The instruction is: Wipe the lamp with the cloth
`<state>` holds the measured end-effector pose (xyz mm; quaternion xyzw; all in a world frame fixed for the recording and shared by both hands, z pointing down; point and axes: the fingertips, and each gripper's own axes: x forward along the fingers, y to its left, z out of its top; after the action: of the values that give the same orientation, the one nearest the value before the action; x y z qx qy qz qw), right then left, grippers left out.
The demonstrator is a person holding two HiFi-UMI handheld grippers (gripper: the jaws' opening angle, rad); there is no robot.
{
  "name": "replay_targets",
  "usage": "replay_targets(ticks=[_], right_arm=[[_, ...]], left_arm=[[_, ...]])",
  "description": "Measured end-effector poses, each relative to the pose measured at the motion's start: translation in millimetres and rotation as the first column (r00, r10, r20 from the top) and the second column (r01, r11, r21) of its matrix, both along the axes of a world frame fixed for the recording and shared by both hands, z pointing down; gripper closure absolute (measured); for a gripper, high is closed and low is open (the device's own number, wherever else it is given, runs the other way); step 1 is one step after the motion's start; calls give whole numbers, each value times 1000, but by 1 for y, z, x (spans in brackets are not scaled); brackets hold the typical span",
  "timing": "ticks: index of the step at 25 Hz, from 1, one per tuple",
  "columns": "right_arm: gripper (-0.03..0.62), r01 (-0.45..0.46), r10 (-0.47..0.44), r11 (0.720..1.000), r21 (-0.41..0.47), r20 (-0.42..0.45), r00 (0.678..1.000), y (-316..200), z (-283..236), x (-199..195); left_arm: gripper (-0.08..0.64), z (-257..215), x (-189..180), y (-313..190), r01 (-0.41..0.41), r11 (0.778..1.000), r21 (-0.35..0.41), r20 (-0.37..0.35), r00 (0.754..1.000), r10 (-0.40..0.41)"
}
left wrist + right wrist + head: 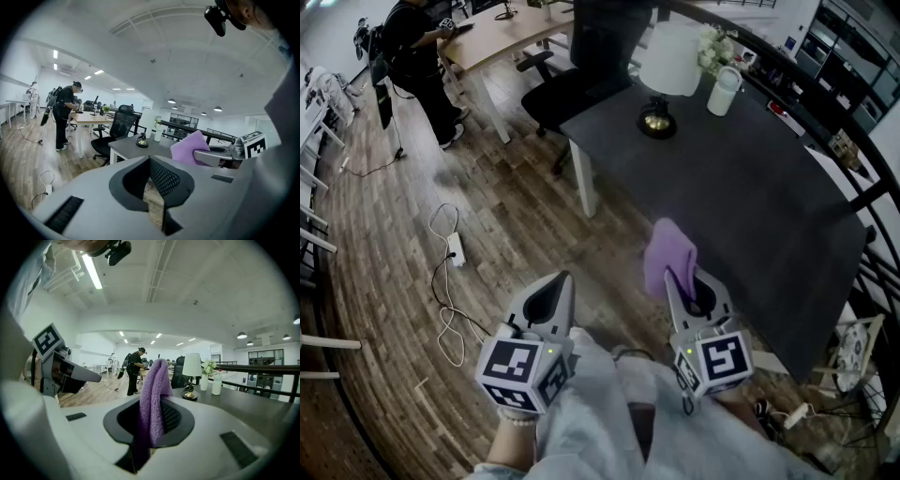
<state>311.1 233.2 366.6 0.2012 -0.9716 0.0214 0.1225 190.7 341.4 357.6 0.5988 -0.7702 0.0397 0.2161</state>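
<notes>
The lamp (668, 62) has a white shade and a dark, brass-trimmed base; it stands at the far end of the dark grey table (750, 216). My right gripper (677, 279) is shut on a purple cloth (668, 253), which sticks up from its jaws over the table's near corner. In the right gripper view the cloth (153, 397) hangs folded between the pads, with the lamp (191, 367) well beyond it. My left gripper (562, 280) is shut with nothing in it, over the wooden floor left of the table. From it I see the lamp base (142, 143) and the cloth (189, 147).
A white vase of flowers (723, 86) and a white bottle (216, 383) stand beside the lamp. A black office chair (572, 89) is at the table's far left corner. Cables and a power strip (455, 249) lie on the floor. A person (417, 56) stands at another desk.
</notes>
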Motion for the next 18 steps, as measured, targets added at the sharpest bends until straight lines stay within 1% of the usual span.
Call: replay_targets(ticks=[11, 18], right_arm=[[543, 10, -10, 1000, 4, -4, 1000, 5, -1, -5], [541, 35, -35, 999, -14, 0, 999, 8, 0, -21]], left_arm=[[549, 1, -4, 4, -2, 1000, 1, 1, 1000, 2], [549, 0, -18, 12, 28, 1000, -2, -3, 1000, -28]])
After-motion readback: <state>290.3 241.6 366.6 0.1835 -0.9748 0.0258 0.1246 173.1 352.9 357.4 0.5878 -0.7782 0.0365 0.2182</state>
